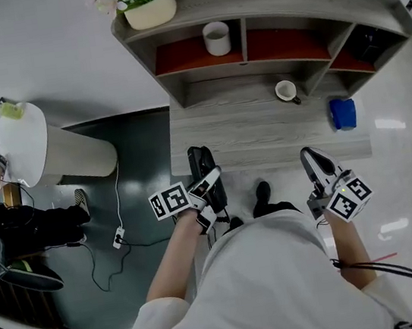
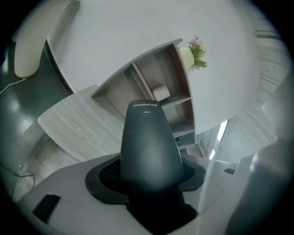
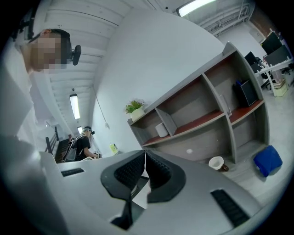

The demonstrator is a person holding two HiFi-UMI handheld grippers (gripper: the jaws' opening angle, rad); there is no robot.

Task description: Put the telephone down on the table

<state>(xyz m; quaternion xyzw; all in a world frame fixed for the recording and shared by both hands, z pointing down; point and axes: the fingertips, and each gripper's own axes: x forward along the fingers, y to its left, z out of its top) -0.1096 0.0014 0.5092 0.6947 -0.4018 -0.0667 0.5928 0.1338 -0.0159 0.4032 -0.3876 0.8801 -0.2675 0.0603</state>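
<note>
Left gripper is clamped on the phone, jaws wide around its body. The handset sticks out ahead along the jaw line. In the left gripper view it fills the centre, narrow end up.

Right gripper has its jaws together with nothing between them, and the right gripper view shows the pads touching. It sits lower right of centre in the head view, well apart from the phone.

Key relation: in the head view the phone's long axis runs up-frame, toward the table. Its far end overlaps the table's near-left corner. In the left gripper view the tabletop sits beyond and left of the phone tip, so the phone looks to be in the air, not resting.

Judgement: the left gripper does the set-down, moving up-frame and slightly right onto bare wood. The cup and blue block are off to the right, so they're not in the way.
</note>
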